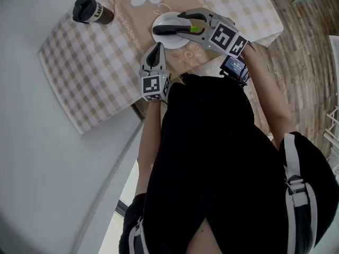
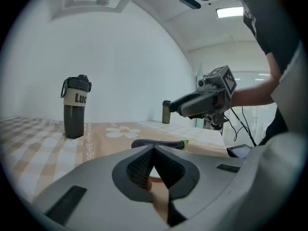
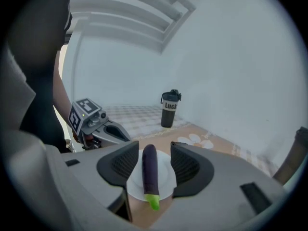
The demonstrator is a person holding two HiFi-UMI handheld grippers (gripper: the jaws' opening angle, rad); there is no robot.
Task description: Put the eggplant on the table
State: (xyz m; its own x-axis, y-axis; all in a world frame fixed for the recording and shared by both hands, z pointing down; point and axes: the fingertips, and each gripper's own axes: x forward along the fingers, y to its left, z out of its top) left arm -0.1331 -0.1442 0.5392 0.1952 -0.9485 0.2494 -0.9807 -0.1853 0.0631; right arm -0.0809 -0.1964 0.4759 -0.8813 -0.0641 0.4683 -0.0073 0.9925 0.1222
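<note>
Here the eggplant lies lengthwise on a white plate, its green stem end poking just over the plate's near rim. The plate rests on a checked cloth that covers the tabletop. The right claw stands wide apart, and the eggplant shows between its two jaws with a clear gap on either side, so neither pad presses on it. The left claw is near the plate with its jaws together and nothing between them. A dark bottle with a pale band stands upright on the cloth, well apart from the plate.
</note>
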